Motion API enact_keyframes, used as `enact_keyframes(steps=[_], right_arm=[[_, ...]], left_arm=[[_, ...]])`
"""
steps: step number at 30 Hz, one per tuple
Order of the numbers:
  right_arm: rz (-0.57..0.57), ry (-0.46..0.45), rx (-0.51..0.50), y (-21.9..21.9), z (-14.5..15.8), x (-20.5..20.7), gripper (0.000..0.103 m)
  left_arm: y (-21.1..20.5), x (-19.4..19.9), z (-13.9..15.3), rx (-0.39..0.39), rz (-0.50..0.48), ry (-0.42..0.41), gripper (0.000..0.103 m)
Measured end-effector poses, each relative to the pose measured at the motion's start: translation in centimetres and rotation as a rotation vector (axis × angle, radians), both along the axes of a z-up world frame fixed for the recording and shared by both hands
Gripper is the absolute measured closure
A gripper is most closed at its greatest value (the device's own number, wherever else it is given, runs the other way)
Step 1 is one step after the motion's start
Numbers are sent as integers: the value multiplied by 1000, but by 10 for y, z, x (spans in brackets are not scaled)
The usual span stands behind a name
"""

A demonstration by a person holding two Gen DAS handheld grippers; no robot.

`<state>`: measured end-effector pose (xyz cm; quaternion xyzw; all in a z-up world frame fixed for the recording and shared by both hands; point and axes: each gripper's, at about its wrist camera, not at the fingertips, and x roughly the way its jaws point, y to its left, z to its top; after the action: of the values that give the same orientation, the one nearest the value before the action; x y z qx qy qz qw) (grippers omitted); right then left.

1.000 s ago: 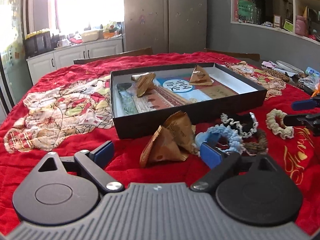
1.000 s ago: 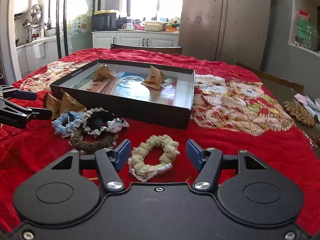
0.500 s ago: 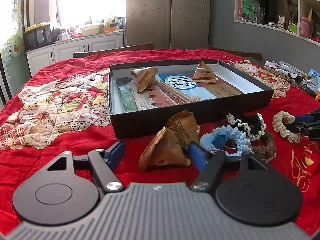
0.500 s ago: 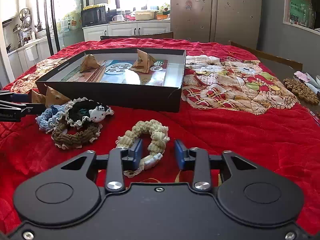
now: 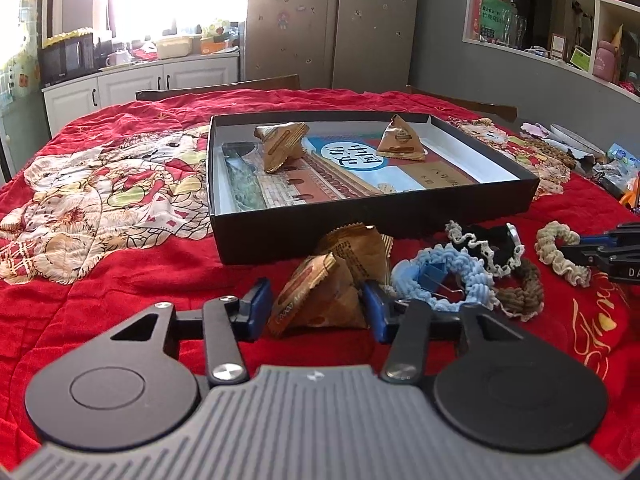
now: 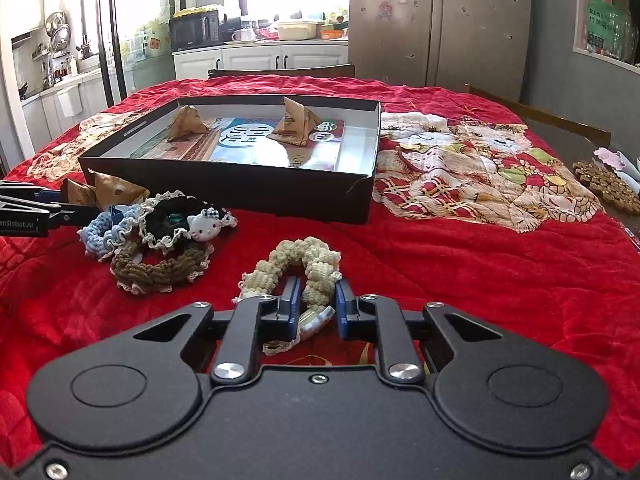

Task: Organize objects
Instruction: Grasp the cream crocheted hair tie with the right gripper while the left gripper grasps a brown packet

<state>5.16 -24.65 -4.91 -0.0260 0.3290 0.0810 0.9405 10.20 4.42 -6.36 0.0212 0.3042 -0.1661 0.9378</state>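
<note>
My left gripper (image 5: 317, 312) is closing on a brown triangular snack packet (image 5: 316, 300); both blue pads touch its sides. A second brown packet (image 5: 356, 248) leans right behind it. My right gripper (image 6: 317, 306) is closing too, its pads pinching the near side of a cream scrunchie (image 6: 296, 256). Between the grippers lie a blue scrunchie (image 5: 460, 276), a black lace one (image 6: 176, 216) with a cat charm, and a brown one (image 6: 160, 268). Beyond them stands a shallow black box (image 5: 360, 220) holding two more packets (image 5: 280, 144).
A red quilt (image 6: 480, 280) with cat prints covers the table. A beaded mat (image 6: 604, 184) and loose clutter (image 5: 612, 168) sit at the right edge. Wooden chair backs (image 6: 280, 70) stand along the far side, with a kitchen counter and a fridge behind.
Both grippers have narrowed from wide open. The left pads came in onto the brown packet. The right pads closed onto the cream scrunchie's near side.
</note>
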Motion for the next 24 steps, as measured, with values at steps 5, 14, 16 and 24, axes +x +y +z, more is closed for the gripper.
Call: enact_keyframes(steps=[5,14,16,24], right_arm=[[1,-3,0,0,0,0,88],[2,-14,2,0,4,-3,90],[5,-17,1,0,5,-3,90],[16,-33,-3,2,10,-6,91]], left_arm=[[1,-1,1,5,6,2,54],[3,-4,3,13,11,-1,57],[3,-4,3,15,12,-2,57],[9,-10,9,16,13,-9,57]])
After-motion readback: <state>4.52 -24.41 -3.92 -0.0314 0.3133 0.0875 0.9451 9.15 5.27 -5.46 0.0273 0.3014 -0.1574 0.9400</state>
